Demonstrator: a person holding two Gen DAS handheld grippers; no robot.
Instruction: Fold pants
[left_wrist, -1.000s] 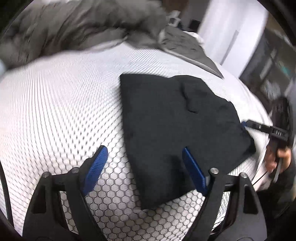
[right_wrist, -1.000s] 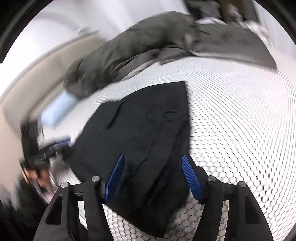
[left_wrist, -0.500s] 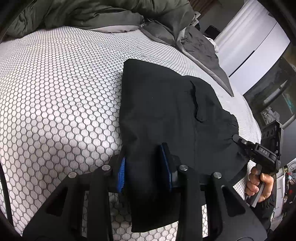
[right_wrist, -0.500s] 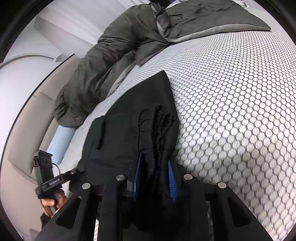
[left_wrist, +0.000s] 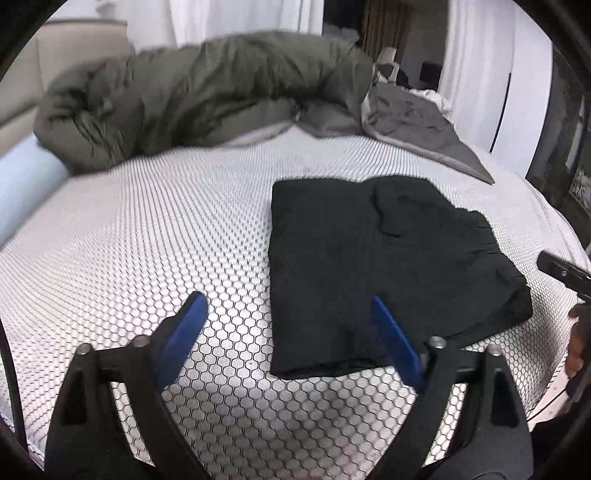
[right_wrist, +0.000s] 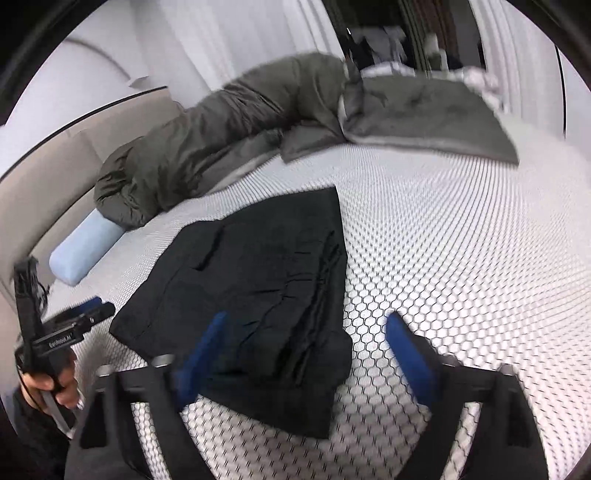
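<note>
The black pants (left_wrist: 373, 266) lie folded in a flat, roughly rectangular stack on the white honeycomb-patterned bed (left_wrist: 147, 240). My left gripper (left_wrist: 291, 332) is open and empty, raised just in front of the stack's near left corner. In the right wrist view the pants (right_wrist: 258, 295) lie with layered fold edges on their right side. My right gripper (right_wrist: 306, 350) is open and empty, hovering over the stack's near corner. The other hand-held gripper shows at the left (right_wrist: 74, 325) in the right wrist view and at the right edge (left_wrist: 561, 273) in the left wrist view.
A bunched olive-grey duvet (left_wrist: 207, 92) and a grey blanket (left_wrist: 417, 122) lie along the far side of the bed. A pale blue pillow (right_wrist: 85, 251) rests by the beige headboard (right_wrist: 44, 184). White curtains and a dark cabinet stand behind.
Half a second ago both grippers were shut on the pants' near edge. Now both have opened, let go and pulled back and up; the pants lie flat.
</note>
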